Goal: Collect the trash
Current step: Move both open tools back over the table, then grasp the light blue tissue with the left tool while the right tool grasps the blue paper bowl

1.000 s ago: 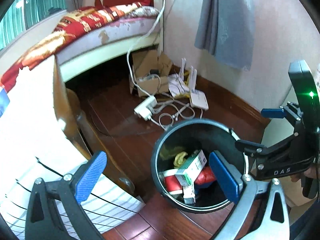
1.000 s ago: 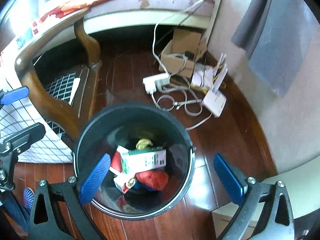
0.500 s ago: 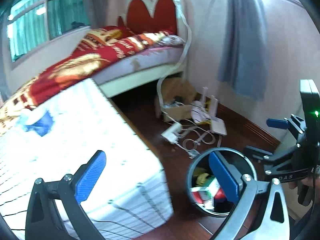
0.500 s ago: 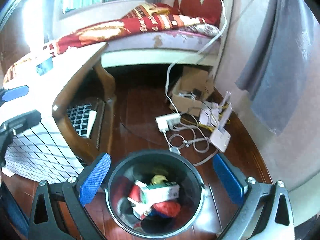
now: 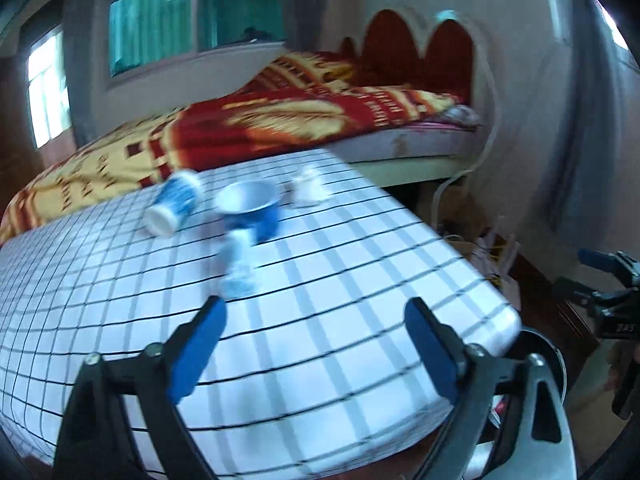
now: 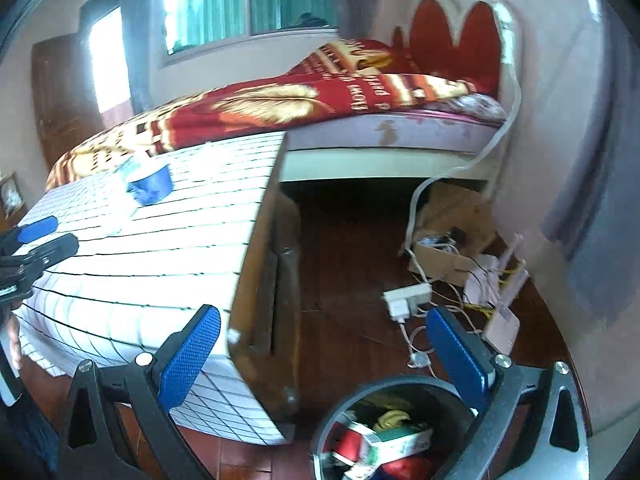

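Both blue-padded tongs, left (image 5: 316,344) and right (image 6: 324,350), stand apart and empty, the left's jaws just closing slightly. Blurred blue-and-white paper cups (image 5: 174,210) lie on the white grid-checked surface (image 5: 360,300) at twelve o'clock; the black round trash bin (image 6: 400,384) sits at five o'clock.

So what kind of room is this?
A bedroom, it seems: a bed with a red patterned blanket beneath a window, plus a table under a checked cloth.
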Motion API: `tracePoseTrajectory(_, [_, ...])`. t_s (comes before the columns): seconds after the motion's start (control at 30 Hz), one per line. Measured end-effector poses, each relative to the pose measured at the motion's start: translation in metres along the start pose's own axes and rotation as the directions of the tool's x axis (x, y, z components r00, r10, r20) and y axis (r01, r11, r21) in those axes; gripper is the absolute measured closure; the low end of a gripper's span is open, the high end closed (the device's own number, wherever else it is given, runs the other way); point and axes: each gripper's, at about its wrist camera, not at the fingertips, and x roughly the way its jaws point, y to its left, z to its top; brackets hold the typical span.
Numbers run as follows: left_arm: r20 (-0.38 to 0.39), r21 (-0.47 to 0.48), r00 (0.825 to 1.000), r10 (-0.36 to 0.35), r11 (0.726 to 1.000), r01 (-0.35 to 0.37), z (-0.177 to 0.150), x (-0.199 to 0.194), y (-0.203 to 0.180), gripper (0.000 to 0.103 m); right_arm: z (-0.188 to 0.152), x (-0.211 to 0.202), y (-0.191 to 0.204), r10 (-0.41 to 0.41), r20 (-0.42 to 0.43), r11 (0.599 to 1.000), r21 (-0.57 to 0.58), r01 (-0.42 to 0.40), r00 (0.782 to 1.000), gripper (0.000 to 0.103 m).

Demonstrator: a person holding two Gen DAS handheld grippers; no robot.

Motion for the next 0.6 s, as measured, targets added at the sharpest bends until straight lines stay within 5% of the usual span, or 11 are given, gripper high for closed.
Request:
tracePoseTrajectory(0.43, [-0.139, -0.092, 0.990, 0.007, 0.996, -0.020, 0.026, 0.090, 0.063, 0.044, 0.079, 0.077, 0.073, 0.100, -0.042, 0.989, -0.108, -0.104, 0.994, 0.000])
tracePoseTrajectory(0.53, [-0.184, -0.088, 0.983, -0.017, 0.996, 0.001, 0.030, 0.108, 0.066, 0.055, 0.092, 0.096, 0.084, 0.117, -0.065, 0.983, -0.131, -0.125, 0.991, 0.000])
tracePoseTrajectory(0.6, [-0.227, -0.079, 0.973, -0.038, 0.997, 0.021, 0.029, 0.122, 0.071, 0.073, 0.099, 0.112, 0.094, 0.133, -0.086, 0.979, -0.144, -0.144, 0.987, 0.000])
